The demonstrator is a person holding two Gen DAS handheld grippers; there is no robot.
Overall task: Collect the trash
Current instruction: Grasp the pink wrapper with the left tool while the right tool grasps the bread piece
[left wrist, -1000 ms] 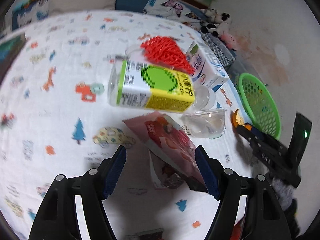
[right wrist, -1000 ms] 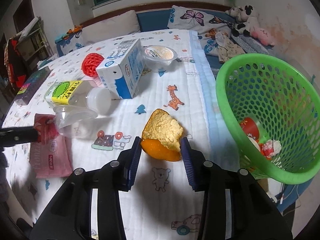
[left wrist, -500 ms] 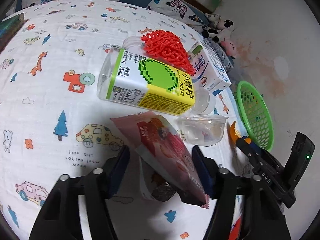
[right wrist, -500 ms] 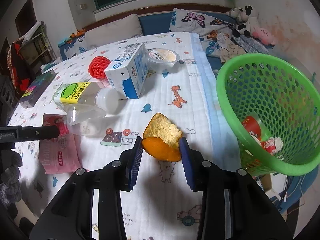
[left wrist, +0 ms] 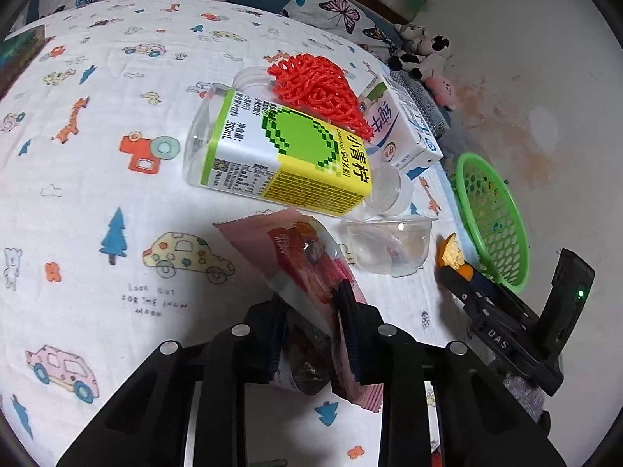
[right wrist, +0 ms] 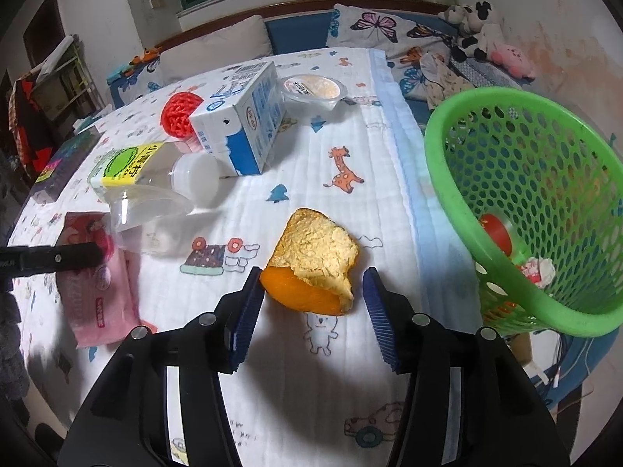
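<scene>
The left tongs [left wrist: 311,323] have just been closing, and their blue ribbed pads now pinch a pink snack wrapper [left wrist: 296,268]. It is a flat, glossy, crinkled packet with a serrated end, and its long axis runs up and away from the pads toward the bottle, tilted to the left in the left wrist view.

The right tongs [right wrist: 311,303] have just been opening. A piece of orange peel [right wrist: 315,264] sits between the pads: the left pad is at its edge and the right pad stands clear, so the peel is not clamped. The peel is curved, its pale pithy inside facing up and its smooth orange skin below. It lies on the quilted, cartoon-printed bed cover [right wrist: 311,179].

Also on the bed are:
- one clear plastic bottle [left wrist: 280,155] lying on its side, with a green and yellow label and its neck toward the basket;
- one clear plastic cup [left wrist: 389,245] on its side, touching the bottle;
- one blue and white milk carton [right wrist: 241,120];
- one red mesh netting ball [right wrist: 180,114];
- one sealed shallow pudding cup [right wrist: 314,87].

A green perforated plastic basket [right wrist: 521,128] stands tilted just off the bed's edge, with a few scraps inside.
</scene>
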